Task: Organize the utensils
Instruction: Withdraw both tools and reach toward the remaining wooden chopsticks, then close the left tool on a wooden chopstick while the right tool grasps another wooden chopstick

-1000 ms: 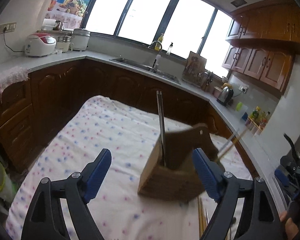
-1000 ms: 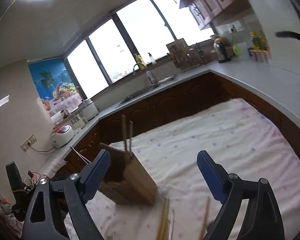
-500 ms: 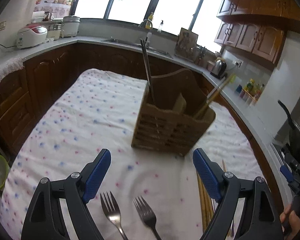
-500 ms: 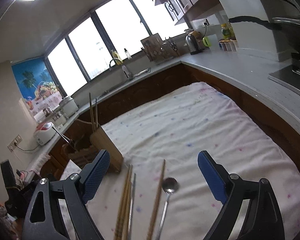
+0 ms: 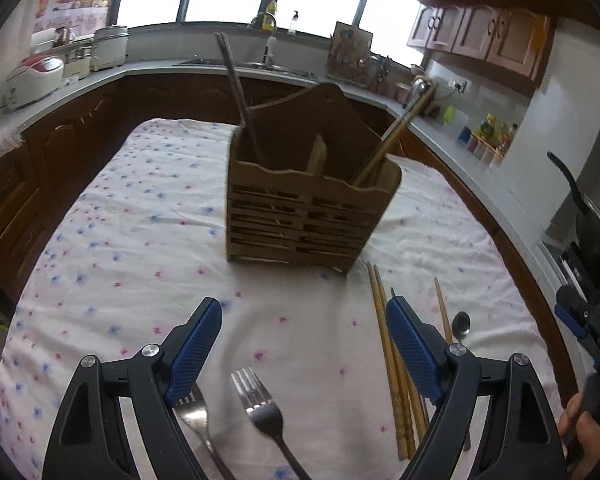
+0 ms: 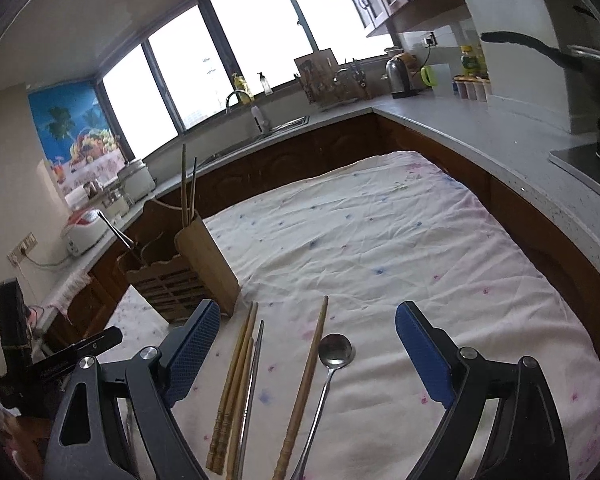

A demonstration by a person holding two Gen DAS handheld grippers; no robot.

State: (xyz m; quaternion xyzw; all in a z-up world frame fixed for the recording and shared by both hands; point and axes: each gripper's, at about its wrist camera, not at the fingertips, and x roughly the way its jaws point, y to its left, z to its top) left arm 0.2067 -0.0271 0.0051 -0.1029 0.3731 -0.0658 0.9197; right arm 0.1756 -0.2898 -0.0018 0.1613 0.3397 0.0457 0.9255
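stage: pick-up approach, as judged; loose cutlery lies on the cloth, nothing is held, and some pieces already stand in the holder.
holder: one slatted brown wooden utensil holder with a tall arched back (image 5: 308, 216), upright at the middle of the table, far from both grippers; in the right wrist view it stands to the left (image 6: 180, 276).
pieces in holder: one dark pair of chopsticks (image 5: 236, 92) leaning in the left compartment; one light wooden pair (image 5: 396, 136) leaning out of the right compartment. the middle compartment's contents cannot be made out.
forks: two steel forks on the near cloth; one (image 5: 266, 412) between the left gripper's fingers, one (image 5: 192, 408) partly under its left finger.
loose sticks: in the right wrist view, a pair of light wooden chopsticks (image 6: 232, 392) lying together, one thin grey metal stick (image 6: 252, 388) just beside them, and one single wooden chopstick (image 6: 304, 392) to the right; four counted.
spoon: one small steel spoon (image 6: 332, 364), bowl pointing far, just right of the single chopstick.
left gripper: black frame with blue pads (image 5: 304, 344), fingers wide apart, empty, above the forks.
right gripper: same make (image 6: 308, 344), fingers wide apart, empty, over the sticks and spoon.
table: white cloth with blue and pink flecks (image 6: 380, 240).
next move, judged: lower one gripper astride a single handle, close on it, lift, then carry it to a holder compartment; thin flat handles on soft cloth call for a low, square pinch.
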